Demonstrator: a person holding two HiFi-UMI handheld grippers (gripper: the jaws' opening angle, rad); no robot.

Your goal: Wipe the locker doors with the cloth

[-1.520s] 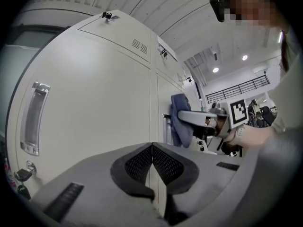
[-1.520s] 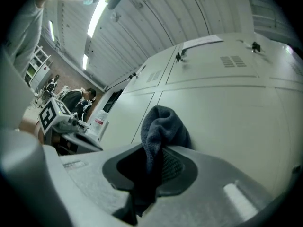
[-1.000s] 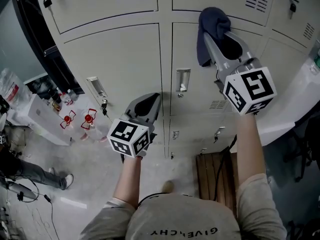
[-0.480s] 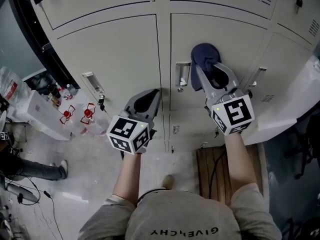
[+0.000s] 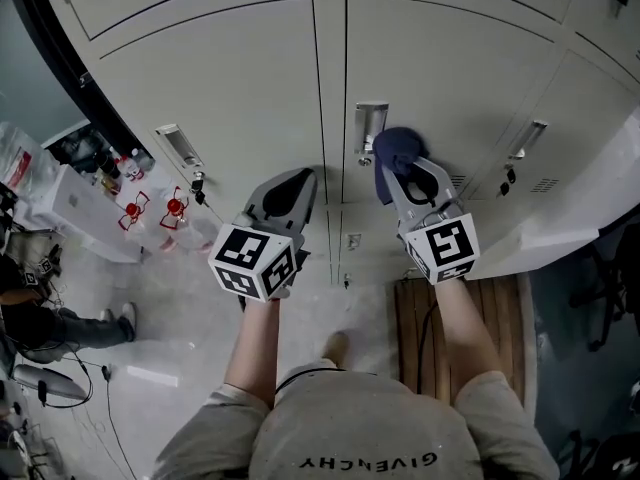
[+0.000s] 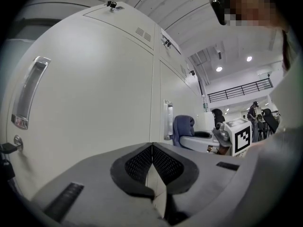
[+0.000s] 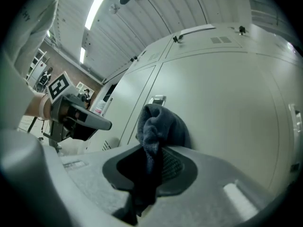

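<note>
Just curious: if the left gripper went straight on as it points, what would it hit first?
Probably the locker door, near the seam between two doors; the gap to it is hard to judge.

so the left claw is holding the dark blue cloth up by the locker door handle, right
Not the left one. It is the right claw that holds the cloth, up by the handle on the locker door. The right gripper view shows the cloth pinched between its jaws. The left claw is shut with nothing in it.
</note>
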